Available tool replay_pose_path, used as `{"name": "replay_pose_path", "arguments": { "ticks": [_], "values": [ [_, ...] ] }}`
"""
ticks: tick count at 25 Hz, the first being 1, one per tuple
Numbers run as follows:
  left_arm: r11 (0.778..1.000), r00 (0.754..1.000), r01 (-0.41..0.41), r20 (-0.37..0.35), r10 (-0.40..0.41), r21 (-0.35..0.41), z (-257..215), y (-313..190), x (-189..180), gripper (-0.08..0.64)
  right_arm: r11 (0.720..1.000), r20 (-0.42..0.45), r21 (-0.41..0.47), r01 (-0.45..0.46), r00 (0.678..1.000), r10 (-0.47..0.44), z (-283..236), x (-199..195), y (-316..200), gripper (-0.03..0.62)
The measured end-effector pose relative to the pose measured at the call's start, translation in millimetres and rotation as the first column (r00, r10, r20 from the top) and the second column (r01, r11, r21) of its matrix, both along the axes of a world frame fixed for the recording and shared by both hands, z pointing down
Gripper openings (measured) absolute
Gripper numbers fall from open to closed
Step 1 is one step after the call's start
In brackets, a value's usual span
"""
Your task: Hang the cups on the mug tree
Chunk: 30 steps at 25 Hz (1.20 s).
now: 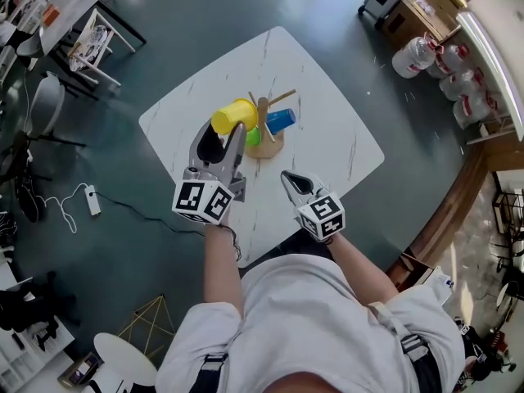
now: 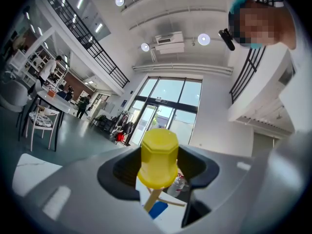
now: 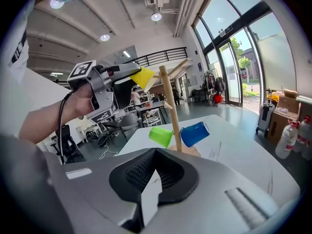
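A wooden mug tree [image 1: 264, 129] stands mid-table on the white marble table [image 1: 327, 146]. A blue cup [image 1: 281, 120] and a green cup [image 1: 253, 137] hang low on it; both show in the right gripper view, blue cup [image 3: 194, 133] right of the pole [image 3: 169, 106], green cup [image 3: 161, 136] left. My left gripper [image 1: 223, 135] is shut on a yellow cup [image 1: 235, 115], held up beside the top of the tree. In the left gripper view the yellow cup [image 2: 158, 157] sits between the jaws above a wooden peg [image 2: 153, 199]. My right gripper [image 1: 296, 182] hovers shut and empty near the table's front edge.
Water jugs [image 1: 422, 56] and cardboard boxes [image 1: 409, 15] stand on the floor at the far right. A chair [image 1: 94, 43] and desks are at the far left. A power strip [image 1: 92, 201] with a cable lies on the floor left of the table.
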<state>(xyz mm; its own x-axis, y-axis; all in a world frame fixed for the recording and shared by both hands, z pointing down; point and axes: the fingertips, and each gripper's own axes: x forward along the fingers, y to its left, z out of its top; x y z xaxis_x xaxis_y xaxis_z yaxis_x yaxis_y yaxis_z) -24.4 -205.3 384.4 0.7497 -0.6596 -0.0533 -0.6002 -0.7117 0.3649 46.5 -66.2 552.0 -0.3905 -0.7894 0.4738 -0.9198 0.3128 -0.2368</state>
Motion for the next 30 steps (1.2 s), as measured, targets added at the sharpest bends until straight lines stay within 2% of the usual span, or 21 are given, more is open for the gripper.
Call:
{"name": "replay_pose_path", "arguments": {
  "ticks": [7, 9, 10, 13, 18, 21, 24, 27, 30],
  "values": [
    [0.999, 1.0, -0.02, -0.01, 0.02, -0.029, 11, -1, 6, 0.229, 1.0, -0.009, -0.009, -0.01, 1.0, 0.01, 1, 4, 5, -0.002],
    [0.999, 0.999, -0.031, 0.008, 0.031, -0.039, 17, -1, 5, 0.236, 1.0, -0.015, -0.009, -0.005, 1.0, 0.005, 1, 2, 6, -0.002],
    [0.999, 0.999, -0.037, 0.027, 0.038, -0.038, 20, 0, 5, 0.246, 1.0, -0.018, -0.01, -0.004, 1.0, 0.003, 1, 1, 7, -0.002],
    [0.998, 0.995, -0.059, 0.079, 0.061, -0.033, 27, 5, 6, 0.348, 1.0, -0.024, -0.009, -0.005, 1.0, 0.005, -1, -2, 10, -0.002],
    [0.998, 0.991, -0.052, 0.12, 0.057, -0.041, 37, 9, -6, 0.374, 1.0, -0.035, 0.012, -0.025, 0.999, 0.025, -10, -10, 8, -0.002],
    [0.996, 0.992, -0.034, 0.114, 0.044, -0.088, 52, 16, -16, 0.377, 0.998, -0.038, 0.035, -0.043, 0.998, 0.044, -14, -8, 12, -0.002],
    [0.993, 0.993, -0.007, 0.118, 0.021, -0.117, 64, 29, -25, 0.366, 0.997, -0.048, 0.072, -0.026, 0.998, 0.029, -21, -10, 12, -0.002],
    [0.995, 0.98, 0.038, 0.197, -0.019, -0.09, 66, 48, -34, 0.334, 0.992, -0.054, 0.122, 0.017, 0.998, -0.01, -38, -14, 12, -0.002],
    [0.993, 0.966, 0.107, 0.244, -0.091, -0.054, 59, 68, -44, 0.224, 0.981, -0.05, 0.189, 0.049, 0.998, -0.04, -63, -15, 14, -0.002]
  ]
}}
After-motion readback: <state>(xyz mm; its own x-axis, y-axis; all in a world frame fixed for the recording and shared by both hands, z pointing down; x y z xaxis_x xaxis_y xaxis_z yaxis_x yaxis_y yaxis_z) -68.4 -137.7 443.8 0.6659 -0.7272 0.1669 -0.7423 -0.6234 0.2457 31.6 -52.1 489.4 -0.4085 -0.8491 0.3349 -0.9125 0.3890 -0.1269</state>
